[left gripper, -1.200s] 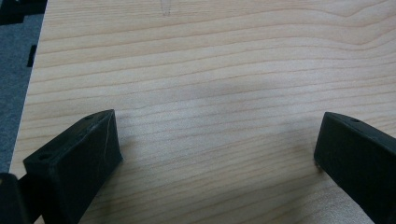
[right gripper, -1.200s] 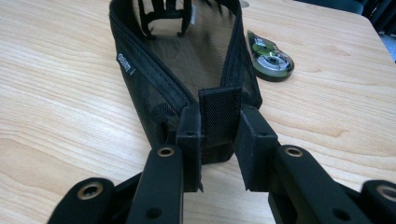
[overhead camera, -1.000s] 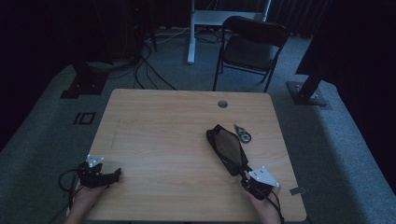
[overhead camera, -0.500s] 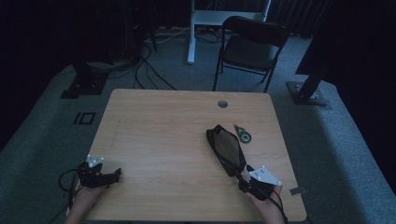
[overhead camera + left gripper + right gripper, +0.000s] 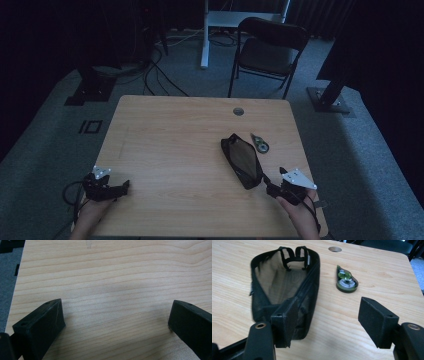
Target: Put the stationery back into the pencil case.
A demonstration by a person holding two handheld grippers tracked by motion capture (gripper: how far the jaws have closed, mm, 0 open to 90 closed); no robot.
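A black mesh pouch (image 5: 242,160) (image 5: 283,287) lies open on the wooden table (image 5: 180,130), right of centre. Beside it, toward the far right, rests a small green and black correction tape dispenser (image 5: 259,144) (image 5: 346,280). My right gripper (image 5: 274,190) (image 5: 332,322) is open at the pouch's near end; its left jaw stands just in front of the pouch's near edge. My left gripper (image 5: 122,187) (image 5: 115,322) is open low over bare wood near the table's front left corner, with nothing between its jaws.
A round cable hole (image 5: 238,111) (image 5: 335,249) sits near the table's far edge. A black folding chair (image 5: 267,50) stands behind the table, with a white stand (image 5: 205,35) and cables on the grey floor. The table's left edge (image 5: 15,290) runs close to the left gripper.
The right gripper has shifted slightly at the pouch's near end. The left gripper and the objects have stayed in place.
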